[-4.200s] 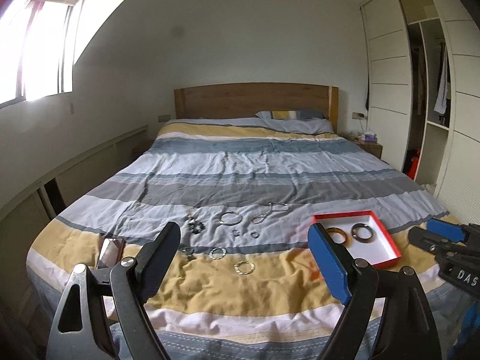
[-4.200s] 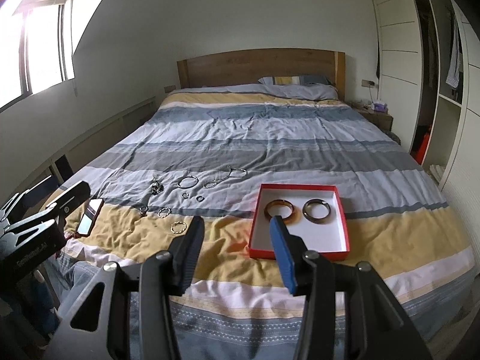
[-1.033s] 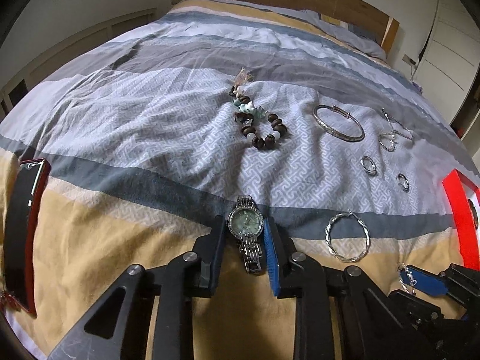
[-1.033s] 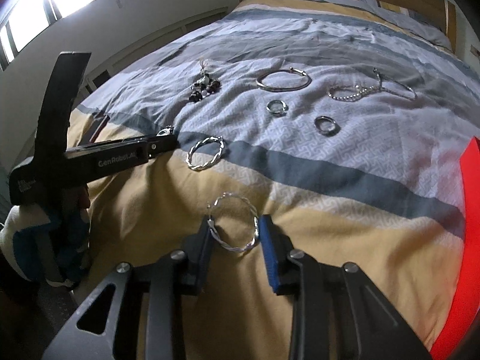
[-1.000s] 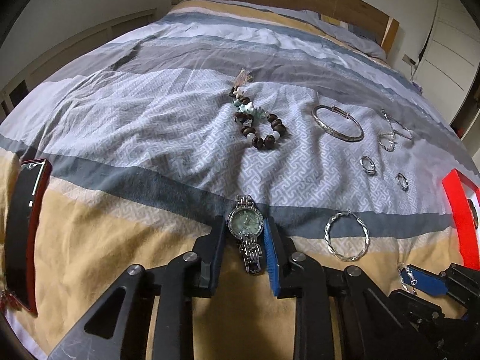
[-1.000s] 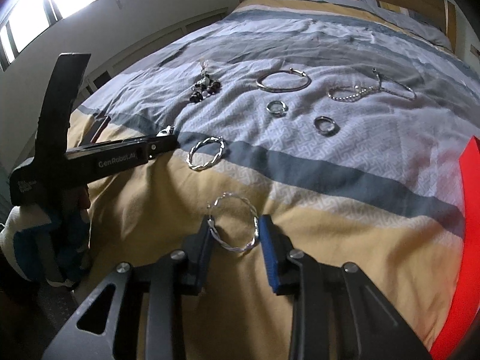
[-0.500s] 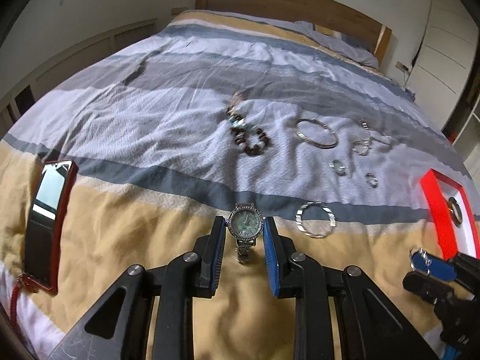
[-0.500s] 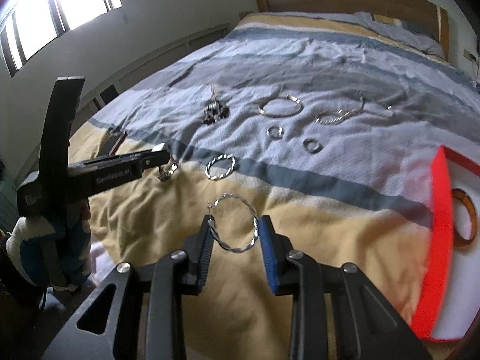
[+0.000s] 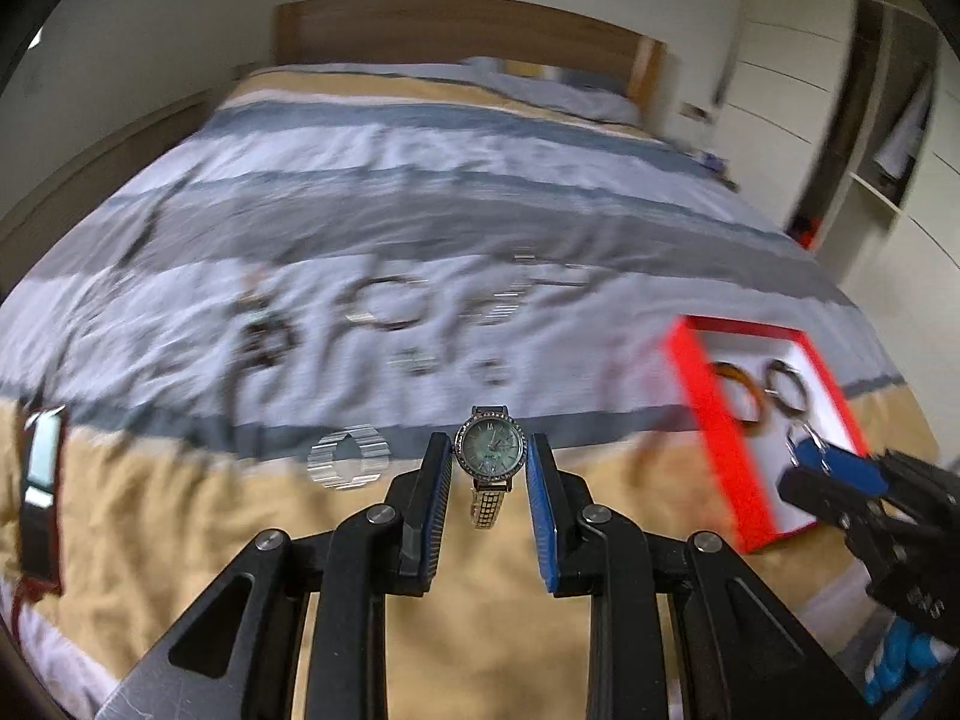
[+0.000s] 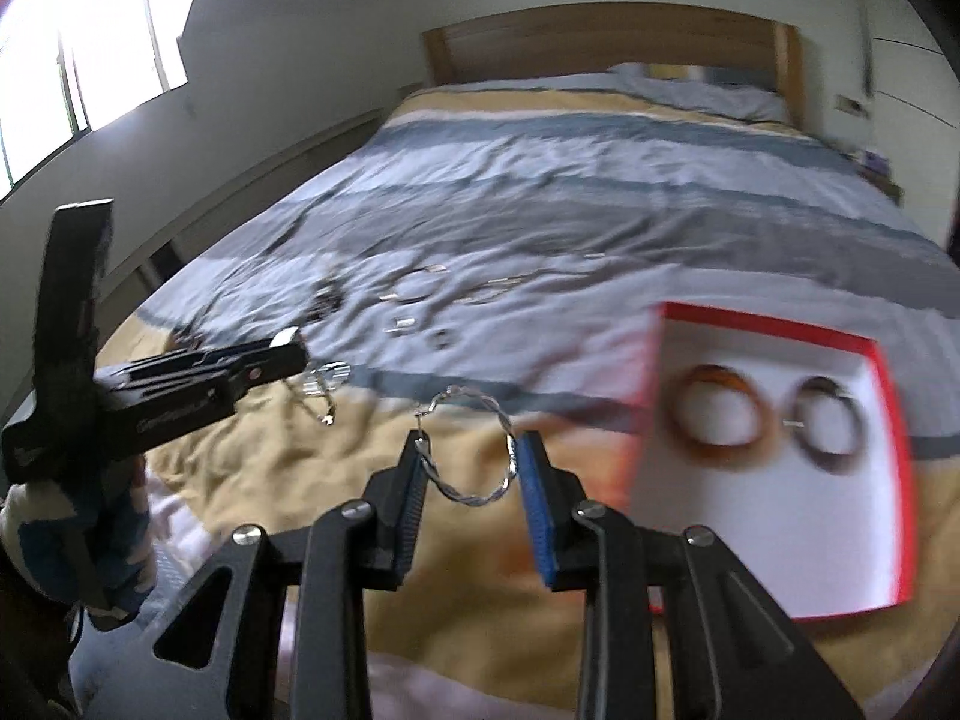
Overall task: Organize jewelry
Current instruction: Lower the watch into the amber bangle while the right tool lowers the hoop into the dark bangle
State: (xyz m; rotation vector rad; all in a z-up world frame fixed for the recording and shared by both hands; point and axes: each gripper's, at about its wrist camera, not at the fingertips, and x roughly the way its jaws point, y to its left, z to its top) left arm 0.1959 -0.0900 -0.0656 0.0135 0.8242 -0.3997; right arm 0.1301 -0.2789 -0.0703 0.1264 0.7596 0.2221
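Note:
My left gripper point(image 9: 489, 462) is shut on a silver watch point(image 9: 490, 459) with a green dial, held above the yellow stripe of the bedspread. My right gripper point(image 10: 471, 468) is shut on a twisted silver hoop point(image 10: 468, 450), held in the air left of the red box point(image 10: 894, 420). The box has a white floor and holds an amber bangle point(image 10: 717, 420) and a dark bangle point(image 10: 831, 426). In the left wrist view the box point(image 9: 702, 384) is at the right, with the right gripper point(image 9: 834, 468) over its near corner.
Another silver hoop point(image 9: 348, 457) lies on the bed near the left gripper. A beaded bracelet point(image 9: 264, 339), a silver bangle point(image 9: 390, 309), a chain and small rings lie blurred on the grey stripe. A red phone point(image 9: 41, 480) lies at the bed's left edge.
Both grippers have lifted with their pieces and swung right toward the red box. The box now fills more of the right wrist view.

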